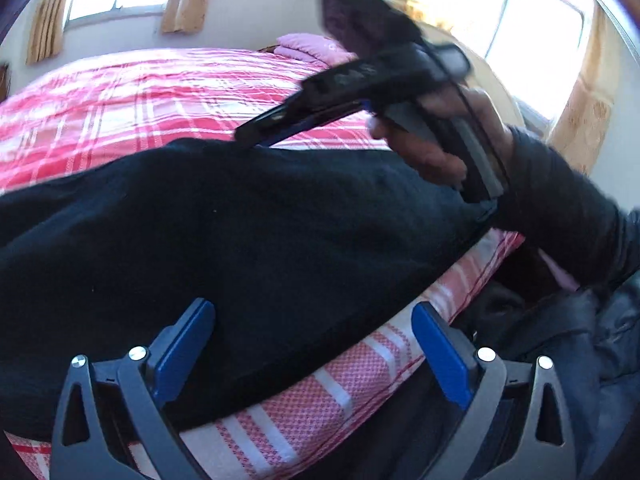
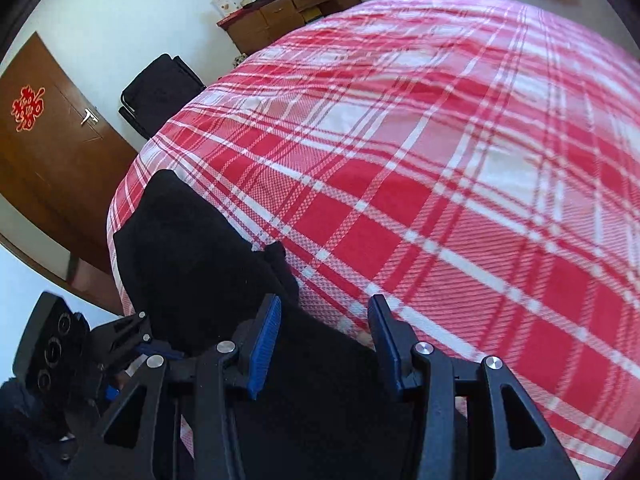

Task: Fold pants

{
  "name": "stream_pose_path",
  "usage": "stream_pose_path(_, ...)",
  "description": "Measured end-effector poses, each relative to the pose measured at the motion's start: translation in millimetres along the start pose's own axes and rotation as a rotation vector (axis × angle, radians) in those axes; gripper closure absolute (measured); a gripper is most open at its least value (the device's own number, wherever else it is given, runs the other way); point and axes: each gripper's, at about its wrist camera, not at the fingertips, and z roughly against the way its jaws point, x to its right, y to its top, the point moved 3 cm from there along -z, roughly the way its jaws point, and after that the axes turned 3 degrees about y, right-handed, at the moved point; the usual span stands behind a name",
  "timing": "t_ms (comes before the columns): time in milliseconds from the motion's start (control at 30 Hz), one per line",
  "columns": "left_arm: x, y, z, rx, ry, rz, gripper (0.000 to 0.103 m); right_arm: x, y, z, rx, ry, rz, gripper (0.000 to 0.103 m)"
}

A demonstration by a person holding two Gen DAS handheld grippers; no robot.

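Observation:
Black pants [image 1: 240, 240] lie along the near edge of a bed with a red and white plaid cover [image 1: 160, 92]. My left gripper [image 1: 314, 320] is open, its blue pads [image 1: 184, 352] standing wide over the pants' near edge. My right gripper [image 1: 256, 132] shows in the left wrist view, held in a hand above the pants' far edge. In the right wrist view my right gripper [image 2: 324, 316] is open over the black pants [image 2: 192, 256], and the left gripper [image 2: 132, 344] shows at the lower left.
The plaid bed cover [image 2: 440, 160] stretches far to the right. A folded pink cloth [image 1: 308, 46] lies at the far end. A black chair [image 2: 160, 88], a wooden desk [image 2: 288, 16] and a brown door [image 2: 52, 140] stand beyond the bed. Dark clothing [image 1: 560, 320] hangs at the bed's edge.

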Motion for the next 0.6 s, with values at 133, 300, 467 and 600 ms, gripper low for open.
stream_pose_path(133, 1, -2, 0, 0.004, 0.01, -0.014, 0.003, 2, 5, -11, -0.003, 0.136, -0.091, 0.056)
stream_pose_path(300, -5, 9, 15, 0.057, -0.026, 0.043, 0.01, 5, 9, -21, -0.022, 0.207, -0.181, 0.086)
stream_pose_path(467, -24, 13, 17, 0.094, 0.006, 0.121, 0.01, -14, -2, -23, -0.043, 0.217, -0.141, 0.086)
stream_pose_path(600, -18, 6, 5, 0.058, 0.051, 0.063, 0.01, -10, 3, -23, -0.056, 0.239, -0.17, 0.085)
